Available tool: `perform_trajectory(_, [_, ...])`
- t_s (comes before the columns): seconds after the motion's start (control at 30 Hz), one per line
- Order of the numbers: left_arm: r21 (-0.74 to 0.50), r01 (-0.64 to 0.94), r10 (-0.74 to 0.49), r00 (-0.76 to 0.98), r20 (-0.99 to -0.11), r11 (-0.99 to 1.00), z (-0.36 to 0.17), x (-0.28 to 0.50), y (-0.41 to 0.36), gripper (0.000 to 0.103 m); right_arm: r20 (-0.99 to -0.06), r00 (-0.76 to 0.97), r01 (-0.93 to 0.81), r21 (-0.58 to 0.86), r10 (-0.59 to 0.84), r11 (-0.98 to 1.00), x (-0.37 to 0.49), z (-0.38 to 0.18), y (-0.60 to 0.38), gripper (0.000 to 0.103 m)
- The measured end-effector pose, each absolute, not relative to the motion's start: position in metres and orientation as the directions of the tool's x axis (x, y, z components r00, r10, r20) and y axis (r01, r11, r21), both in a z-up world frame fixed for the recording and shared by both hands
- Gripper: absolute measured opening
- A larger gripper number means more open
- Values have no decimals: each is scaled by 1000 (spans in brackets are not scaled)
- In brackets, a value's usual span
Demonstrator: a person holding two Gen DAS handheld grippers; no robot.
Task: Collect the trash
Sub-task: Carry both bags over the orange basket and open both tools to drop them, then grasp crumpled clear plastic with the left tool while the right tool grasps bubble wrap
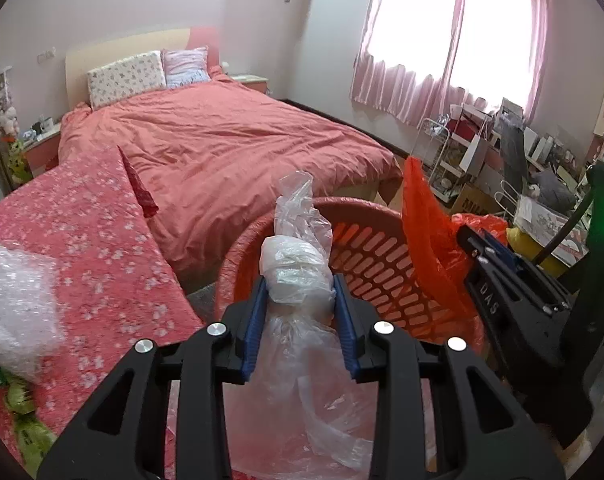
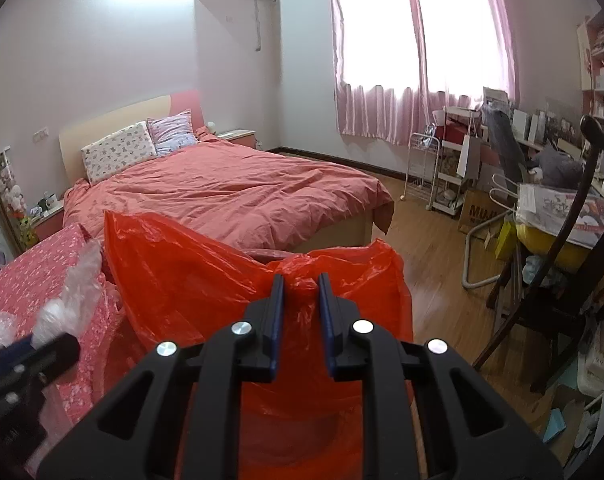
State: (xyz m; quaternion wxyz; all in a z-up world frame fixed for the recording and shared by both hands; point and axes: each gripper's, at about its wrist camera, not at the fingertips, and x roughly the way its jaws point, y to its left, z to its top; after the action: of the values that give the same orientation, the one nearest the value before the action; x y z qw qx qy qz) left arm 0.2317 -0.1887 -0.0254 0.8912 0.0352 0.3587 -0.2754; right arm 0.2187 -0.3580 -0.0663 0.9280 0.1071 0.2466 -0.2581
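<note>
Left gripper (image 1: pixel 300 284): clamped on crumpled clear plastic (image 1: pixel 296 264), held above orange basket (image 1: pixel 378 256), judged ready for dropping | right gripper (image 2: pixel 300 286): pinched on red bag (image 2: pixel 206 276), apparently kept aloft beside basket | bubble wrap (image 1: pixel 16 304) left on bedspread (image 1: pixel 98 240).

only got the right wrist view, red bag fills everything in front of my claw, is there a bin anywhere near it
Observer: Yes. An orange slotted plastic basket stands just behind the thin red plastic bag, which is held up at the basket's right side.
Operator: left claw is just a blur for me, what's in it
Observer: The left claw is shut on a crumpled clear plastic bag, above the basket's near rim.
Operator: any other trash around
Observer: Shiny green ribbon scraps lie on the pink floral blanket, at its near left edge.
</note>
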Motion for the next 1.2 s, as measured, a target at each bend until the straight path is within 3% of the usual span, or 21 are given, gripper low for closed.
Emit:
perform_trajectory(0.07, [-140,518,-466,578,-670,844,-30,234,-191,34,-515,745,534,78,-425,842,220,-67,-361,20])
perform_trajectory(0.23, [-142,508,-453,564,-690,850,-36,237,-193,48,-515,747,536,91,-421,839,222,-68,-364,45])
perform_trajectory(0.53, [-118,459,-402,592,-698,881,-33,233,-171,61,-507,742,535,52,-439,843,215,-68,-354,62])
perform_trajectory(0.7, [-76,398,-341,656,-674,914,-22,227,-136,69,-506,755,496,24,-417,868,214,-64,-332,65])
perform_trajectory(1.07, [-80,190,-197,742,-641,978,0,218,-27,69,-514,817,295,-15,-260,955,223,-54,-232,65])
perform_trajectory(1.2, [-56,67,-88,784,-615,996,7,212,34,69,-522,829,226,-17,-201,974,230,-53,-194,65])
